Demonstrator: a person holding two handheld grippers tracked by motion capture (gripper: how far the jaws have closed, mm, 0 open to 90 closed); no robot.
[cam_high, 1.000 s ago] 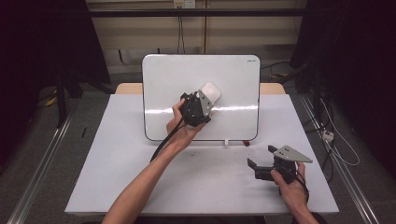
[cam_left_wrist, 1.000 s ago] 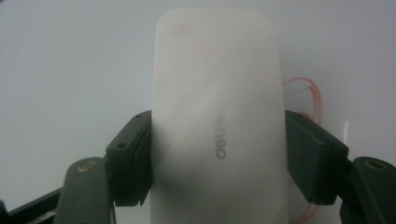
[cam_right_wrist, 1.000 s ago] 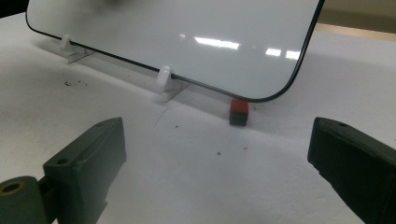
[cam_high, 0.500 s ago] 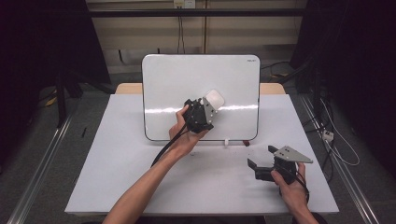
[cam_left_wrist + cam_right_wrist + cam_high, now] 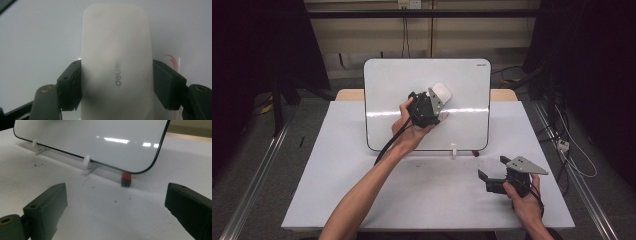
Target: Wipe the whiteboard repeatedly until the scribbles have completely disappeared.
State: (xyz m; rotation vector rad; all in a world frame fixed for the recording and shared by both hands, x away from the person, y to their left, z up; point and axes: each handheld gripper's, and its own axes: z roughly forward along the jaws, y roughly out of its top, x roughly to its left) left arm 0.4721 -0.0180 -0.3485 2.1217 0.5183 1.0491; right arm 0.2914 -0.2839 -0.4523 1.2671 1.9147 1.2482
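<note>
The left gripper (image 5: 435, 98) was clamped on a white eraser (image 5: 116, 62), one black jaw pressed to each long side, so that the flat face of the block stood free to meet the writing surface. In the left gripper view the eraser lay lengthwise between the jaws, its far end well beyond them, against the pale whiteboard (image 5: 392, 85); a faint red mark (image 5: 173, 60) showed on the board just beside its right edge, probably the writing that the wiping was meant to clear. Seen from the high view, the eraser sat on the middle of the board, slightly above its centre, with the left hand (image 5: 412, 131) reaching up from below and the cable trailing down the forearm.

The whiteboard stood propped at a backward lean on the white table (image 5: 337, 190), its lower edge caught by small white clips (image 5: 86, 160), a position that offered the face to the person. A small red-and-black block (image 5: 126, 179), possibly a marker cap, lay on the table just under the board's lower right corner.

The right gripper (image 5: 492, 179) rested low on the table, well apart from the board, jaws spread wide with nothing between them, apparently idle while the left one worked.
</note>
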